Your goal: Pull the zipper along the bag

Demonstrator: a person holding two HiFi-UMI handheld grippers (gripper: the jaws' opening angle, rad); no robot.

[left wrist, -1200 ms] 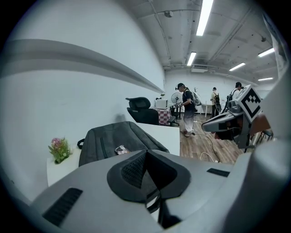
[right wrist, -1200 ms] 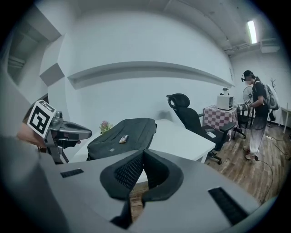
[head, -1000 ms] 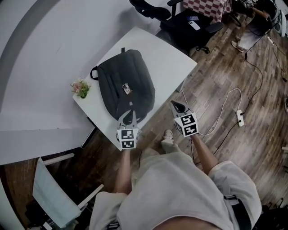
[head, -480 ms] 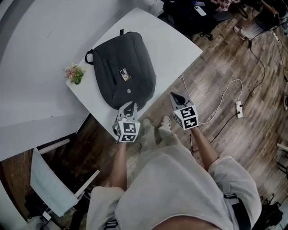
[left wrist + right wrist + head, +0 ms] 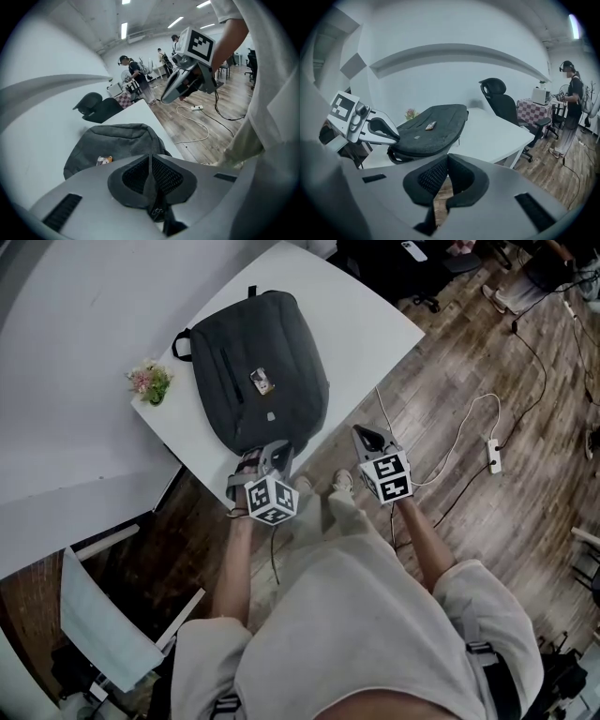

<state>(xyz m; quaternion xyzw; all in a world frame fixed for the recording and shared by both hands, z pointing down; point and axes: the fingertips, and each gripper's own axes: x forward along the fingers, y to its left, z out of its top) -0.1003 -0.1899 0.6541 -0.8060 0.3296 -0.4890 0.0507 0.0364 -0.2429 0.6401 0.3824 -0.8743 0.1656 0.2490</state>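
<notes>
A dark grey backpack (image 5: pixel 258 367) lies flat on the white table (image 5: pixel 366 329), with a small patch (image 5: pixel 260 381) on its top. My left gripper (image 5: pixel 272 458) is shut and empty, its tips at the bag's near end by the table edge. In the left gripper view the closed jaws (image 5: pixel 150 173) point at the backpack (image 5: pixel 117 140) just ahead. My right gripper (image 5: pixel 364 435) hangs shut and empty over the floor, right of the table's near corner. Its own view shows the backpack (image 5: pixel 433 126) to the left and the left gripper (image 5: pixel 379 129) beside it. I cannot make out the zipper pull.
A small flower pot (image 5: pixel 150 382) stands at the table's left edge. A white cable and power strip (image 5: pixel 492 456) lie on the wooden floor to the right. A black office chair (image 5: pixel 501 101) stands behind the table, with people farther back.
Both grippers have sunk lower. The left one has rolled, so its marker cube shows a corner, and its tips sit closer to the bag's near end. The right one has barely shifted.
</notes>
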